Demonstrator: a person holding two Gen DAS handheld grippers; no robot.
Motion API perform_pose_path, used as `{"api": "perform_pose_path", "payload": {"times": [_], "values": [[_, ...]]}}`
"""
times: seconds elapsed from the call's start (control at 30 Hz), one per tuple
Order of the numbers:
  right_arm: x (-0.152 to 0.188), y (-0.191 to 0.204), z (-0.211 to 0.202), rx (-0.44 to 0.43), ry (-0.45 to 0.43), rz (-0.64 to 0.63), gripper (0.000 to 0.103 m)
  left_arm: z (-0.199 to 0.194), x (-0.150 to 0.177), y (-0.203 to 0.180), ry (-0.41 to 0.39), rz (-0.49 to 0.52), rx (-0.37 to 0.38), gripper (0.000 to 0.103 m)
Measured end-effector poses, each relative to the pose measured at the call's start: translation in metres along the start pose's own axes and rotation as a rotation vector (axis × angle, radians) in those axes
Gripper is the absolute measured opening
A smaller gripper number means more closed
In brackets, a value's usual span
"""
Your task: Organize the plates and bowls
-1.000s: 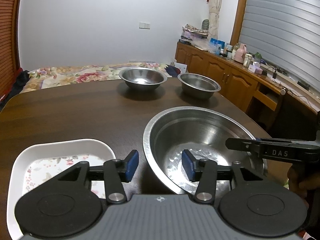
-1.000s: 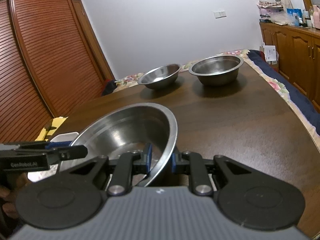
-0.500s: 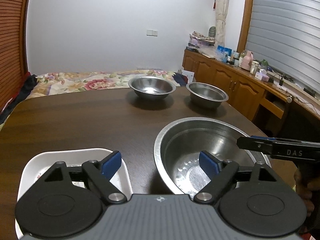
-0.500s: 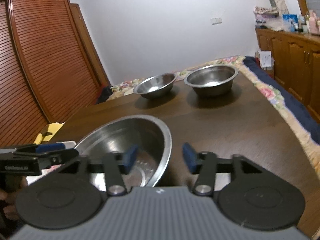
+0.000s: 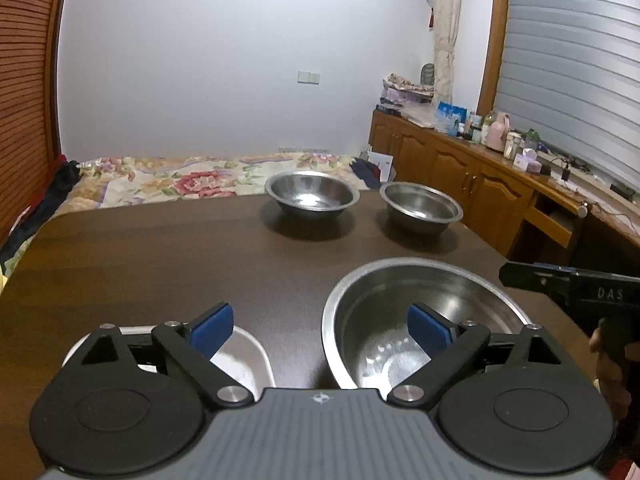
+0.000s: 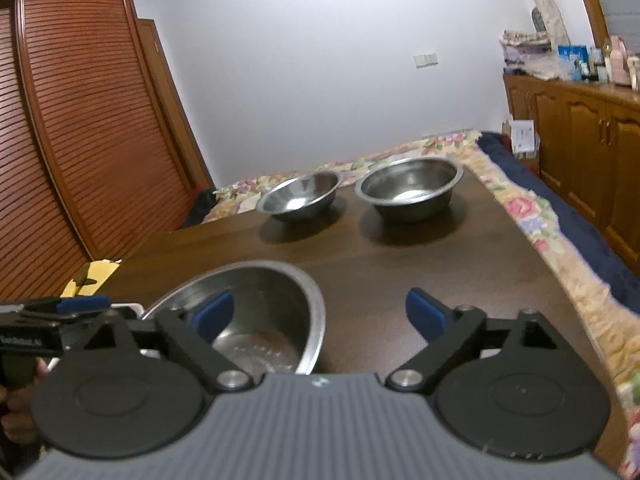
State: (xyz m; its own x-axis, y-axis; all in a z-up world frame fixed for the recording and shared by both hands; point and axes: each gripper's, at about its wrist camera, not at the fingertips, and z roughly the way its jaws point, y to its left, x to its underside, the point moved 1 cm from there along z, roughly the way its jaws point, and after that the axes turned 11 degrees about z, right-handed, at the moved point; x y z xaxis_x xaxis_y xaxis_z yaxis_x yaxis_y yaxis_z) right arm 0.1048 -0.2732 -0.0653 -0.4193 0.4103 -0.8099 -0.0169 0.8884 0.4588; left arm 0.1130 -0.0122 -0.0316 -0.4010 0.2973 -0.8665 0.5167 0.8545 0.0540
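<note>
The large steel bowl (image 5: 420,320) is set down on the surface (image 5: 160,264) beside the white plate (image 5: 244,356). Both the left gripper (image 5: 320,326) and right gripper (image 6: 320,312) are opening, fingers released. Next, a far bowl (image 5: 312,194) is judged due for nesting.

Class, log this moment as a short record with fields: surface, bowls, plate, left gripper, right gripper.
surface: dark wooden table
bowls: large bowl near; two smaller bowls at far edge, apart
plate: white plate left of large bowl
left gripper: jaws opening, nothing gripped
right gripper: jaws opening, astride large bowl's rim, not pressing
</note>
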Motion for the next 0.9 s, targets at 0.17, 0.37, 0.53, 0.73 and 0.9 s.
{"api": "perform_pose_path", "payload": {"times": [0.17, 0.37, 0.53, 0.73, 0.9], "values": [[-0.029, -0.01, 0.0, 0.021, -0.052, -0.033, 0.094, -0.002, -0.023, 0.007, -0.034, 0.03, -0.002, 0.096], [-0.065, -0.025, 0.012, 0.055, -0.09, -0.082, 0.094, 0.006, -0.059, 0.011, -0.071, 0.077, 0.029, 0.094], [-0.082, -0.042, 0.035, 0.069, -0.078, -0.068, 0.094, 0.023, -0.089, 0.003, -0.088, 0.137, 0.043, 0.091], [-0.091, -0.058, 0.069, 0.098, -0.04, -0.07, 0.088, 0.059, -0.109, -0.013, -0.054, 0.177, 0.091, 0.087], [-0.095, -0.076, 0.101, 0.131, 0.027, -0.047, 0.069, 0.094, -0.121, -0.023, 0.006, 0.173, 0.135, 0.081]]}}
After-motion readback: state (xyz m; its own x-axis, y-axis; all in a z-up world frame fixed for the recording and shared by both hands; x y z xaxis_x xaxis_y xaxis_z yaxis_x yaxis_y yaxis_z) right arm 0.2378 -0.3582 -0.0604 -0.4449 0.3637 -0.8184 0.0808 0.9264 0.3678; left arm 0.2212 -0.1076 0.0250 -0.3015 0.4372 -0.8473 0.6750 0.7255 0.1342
